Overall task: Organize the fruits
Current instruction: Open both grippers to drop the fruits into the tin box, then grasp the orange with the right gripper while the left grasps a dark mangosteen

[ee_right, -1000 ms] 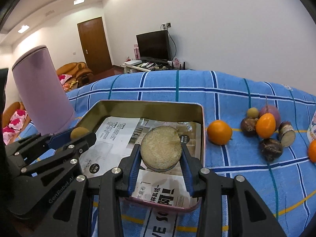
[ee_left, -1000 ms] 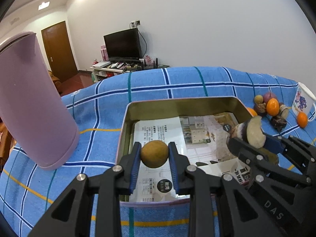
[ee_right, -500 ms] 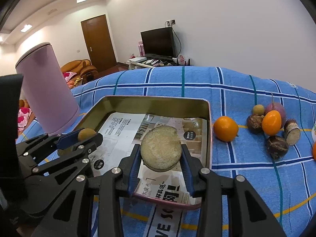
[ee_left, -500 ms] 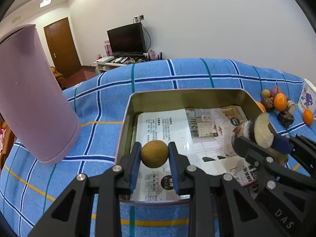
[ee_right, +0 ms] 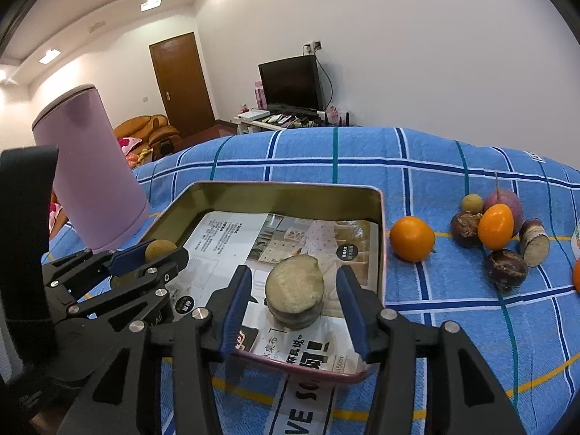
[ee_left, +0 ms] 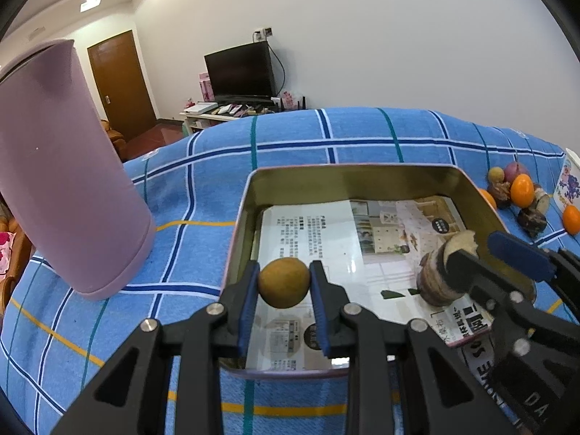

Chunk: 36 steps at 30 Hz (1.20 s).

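My left gripper [ee_left: 283,291] is shut on a small round tan fruit [ee_left: 283,282] and holds it over the near left part of a metal tray [ee_left: 348,175] lined with printed paper. My right gripper [ee_right: 294,299] is open around a cut taro chunk [ee_right: 294,295] that stands on the paper in the tray [ee_right: 282,190]. The chunk also shows in the left wrist view [ee_left: 440,275]. An orange [ee_right: 412,238] lies just right of the tray. A cluster of fruits [ee_right: 496,221] lies further right.
A tall pink cylinder [ee_left: 61,170] stands left of the tray on the blue checked cloth [ee_left: 203,159]. A printed mug [ee_left: 571,181] stands at the far right edge. A TV, a door and a sofa are in the room behind.
My right gripper has opened and let the taro chunk down onto the paper in the tray. My left gripper still holds the tan fruit in about the same place.
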Tool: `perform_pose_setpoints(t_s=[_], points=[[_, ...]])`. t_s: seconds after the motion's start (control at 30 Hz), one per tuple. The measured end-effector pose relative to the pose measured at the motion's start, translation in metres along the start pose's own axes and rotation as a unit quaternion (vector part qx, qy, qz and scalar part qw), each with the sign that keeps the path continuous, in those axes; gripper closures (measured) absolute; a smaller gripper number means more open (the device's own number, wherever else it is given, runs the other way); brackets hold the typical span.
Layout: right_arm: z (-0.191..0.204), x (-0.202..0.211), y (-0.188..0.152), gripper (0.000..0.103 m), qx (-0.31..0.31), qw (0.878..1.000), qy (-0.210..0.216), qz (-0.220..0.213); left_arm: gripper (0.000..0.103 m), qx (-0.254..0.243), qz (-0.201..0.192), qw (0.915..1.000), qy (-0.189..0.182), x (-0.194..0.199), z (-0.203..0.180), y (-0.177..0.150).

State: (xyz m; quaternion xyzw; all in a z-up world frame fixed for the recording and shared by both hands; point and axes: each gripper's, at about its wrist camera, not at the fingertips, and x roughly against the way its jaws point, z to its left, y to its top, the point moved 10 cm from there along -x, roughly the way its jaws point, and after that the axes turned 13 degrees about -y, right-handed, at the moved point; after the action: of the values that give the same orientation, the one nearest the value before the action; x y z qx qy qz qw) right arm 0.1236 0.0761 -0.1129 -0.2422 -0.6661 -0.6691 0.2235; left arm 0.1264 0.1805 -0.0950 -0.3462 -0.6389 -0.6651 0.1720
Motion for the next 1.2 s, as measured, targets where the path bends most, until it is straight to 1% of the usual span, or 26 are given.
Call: perform_pose_setpoints(t_s=[0.1, 0.13, 0.17, 0.23, 0.27, 0.33, 0.4, 0.47, 0.7, 0.77, 0.9, 1.0, 1.2], points=[[-0.006, 0.006, 0.004, 0.052, -0.014, 1.000, -0.003, -0.015, 0.068, -0.004, -0.011, 0.9999, 0.004, 0.004, -0.002, 0.002], [-0.010, 0.009, 0.005, 0.052, -0.021, 1.000, -0.007, -0.022, 0.057, -0.006, -0.017, 0.9998, 0.006, 0.007, -0.002, 0.004], [-0.013, 0.011, 0.006, 0.052, -0.025, 0.999, -0.013, -0.028, 0.050, -0.006, -0.027, 0.9996, 0.005, 0.010, -0.003, 0.006], [-0.022, 0.015, 0.009, 0.052, -0.034, 0.998, -0.029, -0.041, 0.042, -0.004, -0.042, 0.9991, 0.001, 0.017, -0.006, 0.009], [-0.026, 0.016, 0.011, 0.052, -0.041, 0.997, -0.036, -0.047, 0.037, -0.006, -0.050, 0.9987, 0.007, 0.019, -0.005, 0.011], [-0.035, 0.020, 0.014, 0.052, -0.051, 0.996, -0.052, -0.060, 0.030, -0.016, -0.070, 0.9971, 0.024, 0.027, -0.005, 0.015], [-0.042, 0.024, 0.017, 0.052, -0.055, 0.993, -0.068, -0.074, 0.027, -0.023, -0.089, 0.9952, 0.035, 0.034, -0.006, 0.019], [-0.047, 0.027, 0.021, 0.052, -0.054, 0.991, -0.083, -0.087, 0.022, -0.023, -0.099, 0.9942, 0.034, 0.038, -0.007, 0.021], [-0.049, 0.040, 0.028, 0.052, -0.032, 0.984, -0.121, -0.126, 0.010, -0.013, -0.116, 0.9925, 0.036, 0.044, -0.006, 0.021], [-0.051, 0.043, 0.030, 0.052, -0.027, 0.982, -0.131, -0.135, 0.003, -0.012, -0.119, 0.9919, 0.044, 0.044, -0.005, 0.020], [-0.057, 0.047, 0.030, 0.051, -0.021, 0.977, -0.158, -0.144, 0.001, -0.008, -0.118, 0.9916, 0.053, 0.044, -0.004, 0.018], [-0.062, 0.047, 0.030, 0.043, -0.026, 0.976, -0.163, -0.142, 0.001, -0.006, -0.112, 0.9921, 0.056, 0.041, -0.004, 0.017], [-0.066, 0.053, 0.030, 0.042, -0.017, 0.972, -0.179, -0.150, 0.000, -0.004, -0.120, 0.9909, 0.060, 0.045, -0.006, 0.016]])
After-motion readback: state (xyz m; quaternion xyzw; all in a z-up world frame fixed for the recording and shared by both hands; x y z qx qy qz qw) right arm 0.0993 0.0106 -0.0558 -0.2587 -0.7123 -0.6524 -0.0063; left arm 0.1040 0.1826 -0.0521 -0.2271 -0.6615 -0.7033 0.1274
